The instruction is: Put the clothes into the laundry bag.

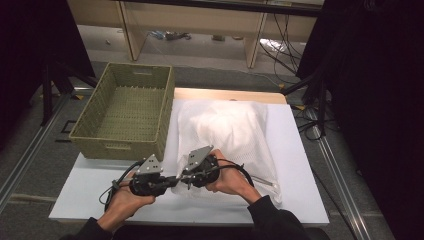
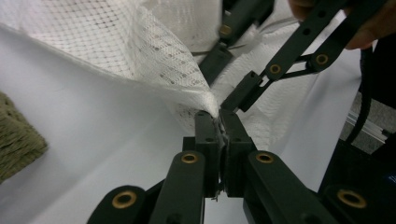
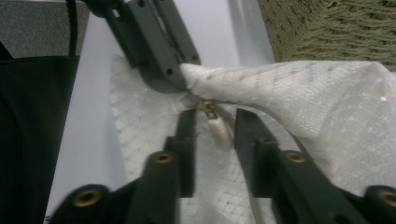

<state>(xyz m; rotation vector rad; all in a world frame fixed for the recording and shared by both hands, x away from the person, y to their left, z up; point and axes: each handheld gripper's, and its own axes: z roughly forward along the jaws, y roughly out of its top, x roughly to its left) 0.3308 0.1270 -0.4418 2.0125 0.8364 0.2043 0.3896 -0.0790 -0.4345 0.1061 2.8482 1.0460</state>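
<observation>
A white mesh bag [image 1: 225, 135] stuffed with white fabric lies on the white table [image 1: 295, 165]. My left gripper [image 1: 175, 179] is shut on the bag's near left corner; in the left gripper view its jaws [image 2: 218, 119] pinch the mesh [image 2: 154, 51] and lift it slightly. Right beside it is my right gripper [image 1: 184, 181], pointing at the same corner. In the right gripper view its jaws [image 3: 215, 121] stand apart on either side of the small white zipper pull [image 3: 219, 130], not pressing on it. The left gripper [image 3: 180, 74] grips the bunched corner [image 3: 299, 98] just above the pull.
An empty olive woven basket [image 1: 120, 146] stands at the table's far left, close to the bag's left side; its wall [image 3: 327, 28] is just behind the bag corner. The table's near edge is just below both hands. Cables and a black stand lie on the floor to the right.
</observation>
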